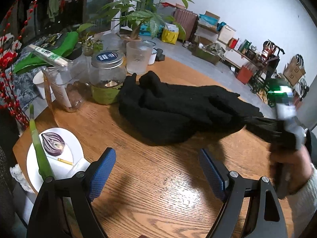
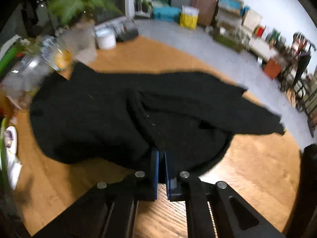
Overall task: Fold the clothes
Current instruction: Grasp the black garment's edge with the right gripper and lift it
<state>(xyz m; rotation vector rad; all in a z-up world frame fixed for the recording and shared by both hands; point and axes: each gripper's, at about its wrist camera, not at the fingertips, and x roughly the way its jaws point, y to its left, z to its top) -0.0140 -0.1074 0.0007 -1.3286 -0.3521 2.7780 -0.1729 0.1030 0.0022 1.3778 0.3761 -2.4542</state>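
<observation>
The black knit garment (image 1: 174, 111), soft, limp and light by appearance, lies bunched at centre frame on the wooden table (image 1: 150, 180), its edge pinched in the clenched right gripper (image 2: 162, 158), while the left gripper (image 1: 156, 170) hovers spread and empty.

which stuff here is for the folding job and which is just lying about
For the job: black sweater; right hand-held gripper, shut on its edge; left hand-held gripper, open.

Lying about: lidded jar, ribbed cup, plate with onion, potted plant.
</observation>
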